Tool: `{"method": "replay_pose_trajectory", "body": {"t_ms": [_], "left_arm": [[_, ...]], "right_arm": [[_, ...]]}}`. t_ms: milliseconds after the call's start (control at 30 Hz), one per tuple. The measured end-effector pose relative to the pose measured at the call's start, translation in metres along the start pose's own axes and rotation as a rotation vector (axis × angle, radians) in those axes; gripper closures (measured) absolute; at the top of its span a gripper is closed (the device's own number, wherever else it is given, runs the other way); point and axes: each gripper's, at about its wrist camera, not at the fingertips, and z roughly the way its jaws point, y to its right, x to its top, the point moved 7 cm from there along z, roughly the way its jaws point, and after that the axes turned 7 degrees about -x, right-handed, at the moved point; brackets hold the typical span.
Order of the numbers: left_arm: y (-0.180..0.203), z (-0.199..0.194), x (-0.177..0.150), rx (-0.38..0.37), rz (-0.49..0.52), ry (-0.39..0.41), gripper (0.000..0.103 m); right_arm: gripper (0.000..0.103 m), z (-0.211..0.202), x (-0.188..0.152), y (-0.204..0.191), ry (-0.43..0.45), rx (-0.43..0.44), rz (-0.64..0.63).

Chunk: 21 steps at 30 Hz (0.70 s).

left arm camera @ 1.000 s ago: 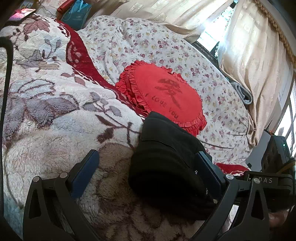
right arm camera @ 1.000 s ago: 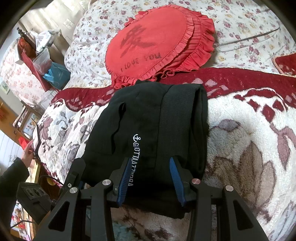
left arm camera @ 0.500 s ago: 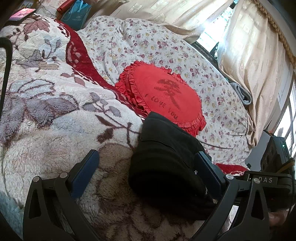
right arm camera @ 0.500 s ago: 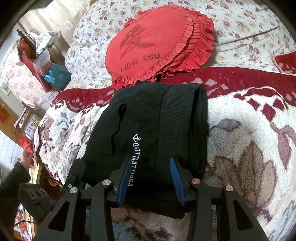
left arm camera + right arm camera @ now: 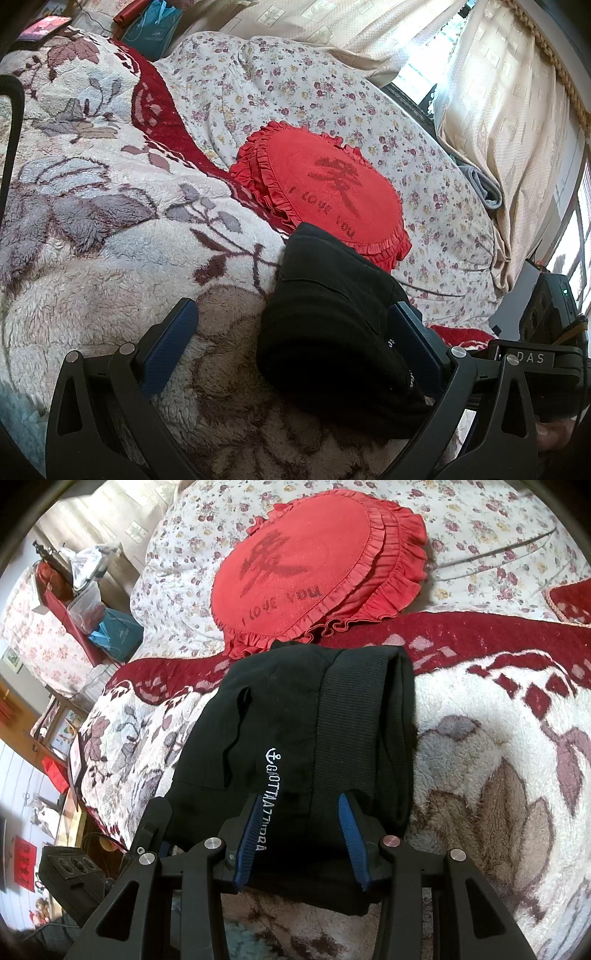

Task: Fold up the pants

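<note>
Pants (image 5: 295,738), folded into a thick black bundle, lie on the fleecy bed blanket (image 5: 498,775).
Soft and floppy, I'd grip the layered near edge; my right claw (image 5: 301,834) clasps it half-closed, left claw (image 5: 295,350) gapes empty, red cushion (image 5: 314,576) touching at 12 o'clock.

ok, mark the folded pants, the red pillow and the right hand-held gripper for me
folded pants (image 5: 295,716), right wrist view, flat top layer above the white lettering.
red pillow (image 5: 295,572), right wrist view, centre of its face.
right hand-held gripper (image 5: 299,830), right wrist view, midway between the blue pads.
</note>
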Motion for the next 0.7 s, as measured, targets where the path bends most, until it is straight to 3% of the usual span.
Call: {"method": "replay_pose_trajectory", "body": {"t_ms": [700], "left_arm": [[0.0009,-0.0003,-0.0026,0.001,0.000,-0.001,0.001]], "right_arm": [[0.062,0.0009,0.0002,-0.0048,0.001,0.020,0.012]]}}
